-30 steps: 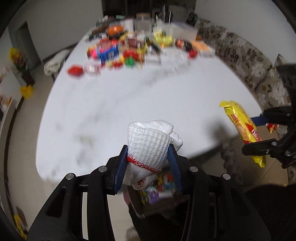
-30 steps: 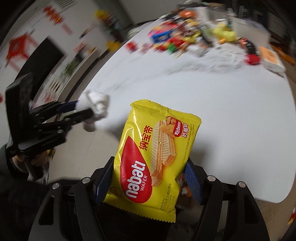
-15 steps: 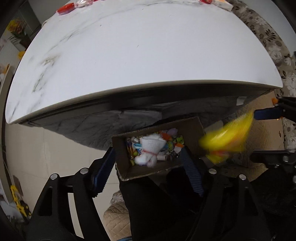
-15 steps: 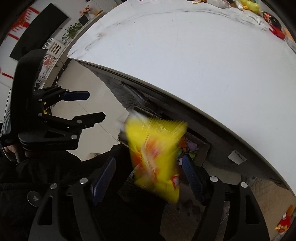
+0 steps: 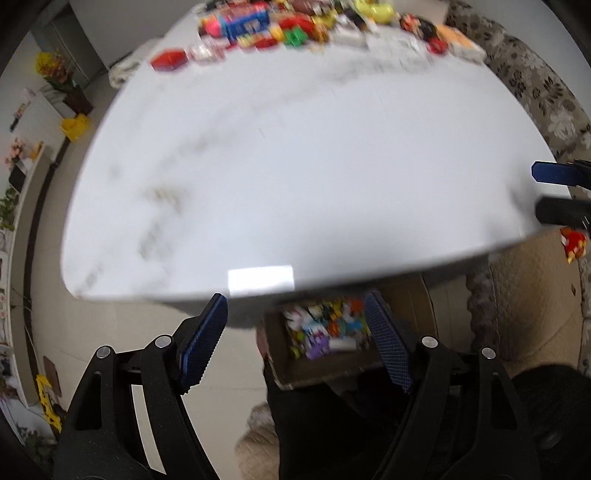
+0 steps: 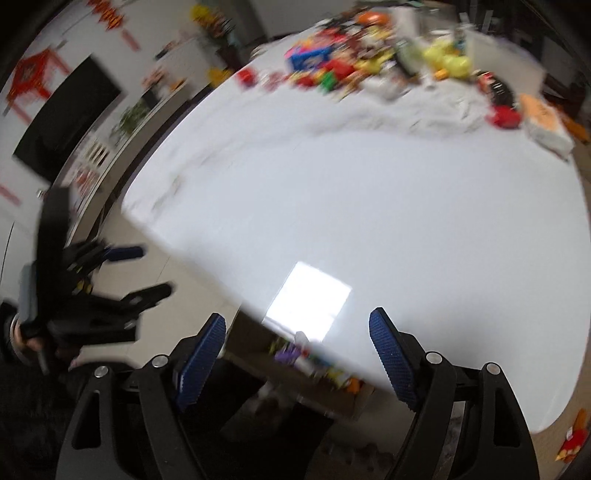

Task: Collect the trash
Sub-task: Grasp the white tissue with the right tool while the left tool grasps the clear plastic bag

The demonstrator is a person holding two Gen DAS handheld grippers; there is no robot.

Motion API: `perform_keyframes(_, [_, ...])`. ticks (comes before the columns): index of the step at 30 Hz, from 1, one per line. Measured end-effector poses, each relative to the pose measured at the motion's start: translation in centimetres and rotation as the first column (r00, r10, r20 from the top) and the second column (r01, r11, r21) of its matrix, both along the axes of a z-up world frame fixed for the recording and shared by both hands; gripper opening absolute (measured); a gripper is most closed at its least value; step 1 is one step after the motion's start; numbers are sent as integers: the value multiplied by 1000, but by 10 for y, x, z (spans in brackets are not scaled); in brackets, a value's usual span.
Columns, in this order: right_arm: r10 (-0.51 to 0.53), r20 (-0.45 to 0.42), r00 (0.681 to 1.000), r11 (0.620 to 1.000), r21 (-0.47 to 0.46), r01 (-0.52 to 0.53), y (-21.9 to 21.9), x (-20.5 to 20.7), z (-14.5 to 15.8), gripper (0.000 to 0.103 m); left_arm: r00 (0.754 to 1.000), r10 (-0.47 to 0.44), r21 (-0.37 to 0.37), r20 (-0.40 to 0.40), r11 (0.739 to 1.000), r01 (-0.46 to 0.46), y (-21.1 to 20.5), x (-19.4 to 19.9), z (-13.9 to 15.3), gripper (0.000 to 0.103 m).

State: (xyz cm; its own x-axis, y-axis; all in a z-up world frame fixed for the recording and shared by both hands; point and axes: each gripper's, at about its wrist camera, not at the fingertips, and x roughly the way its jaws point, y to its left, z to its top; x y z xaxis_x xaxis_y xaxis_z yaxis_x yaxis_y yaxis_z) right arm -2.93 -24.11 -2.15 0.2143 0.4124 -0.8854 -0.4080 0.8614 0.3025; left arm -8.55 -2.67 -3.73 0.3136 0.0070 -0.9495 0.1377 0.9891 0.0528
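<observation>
My left gripper (image 5: 295, 328) is open and empty above the near edge of the white marble table (image 5: 295, 155). Below it a cardboard box (image 5: 325, 365) under the table edge holds colourful trash. My right gripper (image 6: 295, 347) is open and empty too, over the table's near edge; the box's contents (image 6: 317, 363) show under the edge. The right gripper's fingers also show at the right of the left wrist view (image 5: 561, 188), and the left gripper shows at the left of the right wrist view (image 6: 122, 273). Both views are blurred.
A heap of colourful packets and toys (image 5: 295, 29) lies along the table's far edge, also in the right wrist view (image 6: 369, 62). A floral sofa (image 5: 535, 85) stands on the right. A red wrapper (image 5: 572, 240) lies on a quilted seat.
The white cloth and the yellow wafer packet were let go into the box. Both grippers have since opened and tilted back up toward the tabletop.
</observation>
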Motion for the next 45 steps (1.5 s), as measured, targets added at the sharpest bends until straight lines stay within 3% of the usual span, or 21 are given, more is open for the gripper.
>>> perform_keyframes(6, [-126, 100, 987, 992, 1, 127, -3, 68, 14, 79, 994, 42, 23, 96, 999, -44, 23, 57, 19, 81])
perform_keyframes(11, [-308, 186, 933, 950, 1, 313, -7, 162, 9, 82, 975, 104, 40, 197, 993, -114, 37, 130, 32, 81])
perform_keyframes(13, [-336, 185, 923, 939, -6, 343, -5, 196, 3, 82, 970, 131, 10, 205, 991, -136, 45, 150, 36, 81])
perform_keyframes(16, [-270, 169, 948, 960, -27, 278, 13, 231, -5, 77, 970, 151, -22, 191, 988, -150, 57, 167, 33, 81])
perform_keyframes(20, [-115, 154, 981, 990, -58, 125, 54, 241, -16, 76, 976, 131, -24, 174, 991, -128, 63, 168, 21, 81])
perform_keyframes(21, [-86, 125, 988, 992, -86, 98, 64, 246, -28, 71, 978, 125, -21, 169, 992, -123, 63, 167, 18, 81])
perform_keyframes(23, [-76, 84, 994, 991, -106, 84, 73, 253, -45, 48, 981, 121, -19, 150, 993, -120, 65, 165, 11, 81])
perform_keyframes(24, [-78, 83, 993, 989, -122, 88, 75, 257, -51, 44, 982, 124, -26, 142, 992, -122, 66, 164, 8, 81])
perform_keyframes(25, [-88, 109, 990, 982, -158, 104, 77, 261, -57, 33, 982, 126, -32, 140, 992, -123, 67, 164, 6, 81])
perform_keyframes(28, [-121, 119, 985, 980, -142, 138, 74, 265, -59, 23, 983, 124, -46, 138, 992, -119, 67, 165, 0, 81])
perform_keyframes(33, [-127, 124, 984, 990, -46, 134, 54, 234, -32, 23, 974, 80, -49, 212, 996, -71, 58, 186, -3, 81])
perform_keyframes(38, [-150, 105, 983, 989, 25, 149, 25, 187, -11, 23, 958, 36, 37, 283, 998, -49, 48, 241, -11, 81])
perform_keyframes(44, [-189, 47, 981, 981, 57, 187, 13, 139, -12, 25, 960, 125, 12, 252, 991, -132, 60, 311, -32, 79])
perform_keyframes(45, [-191, 40, 981, 980, 58, 188, 14, 134, -14, 25, 957, 142, -18, 254, 990, -142, 64, 318, -34, 71])
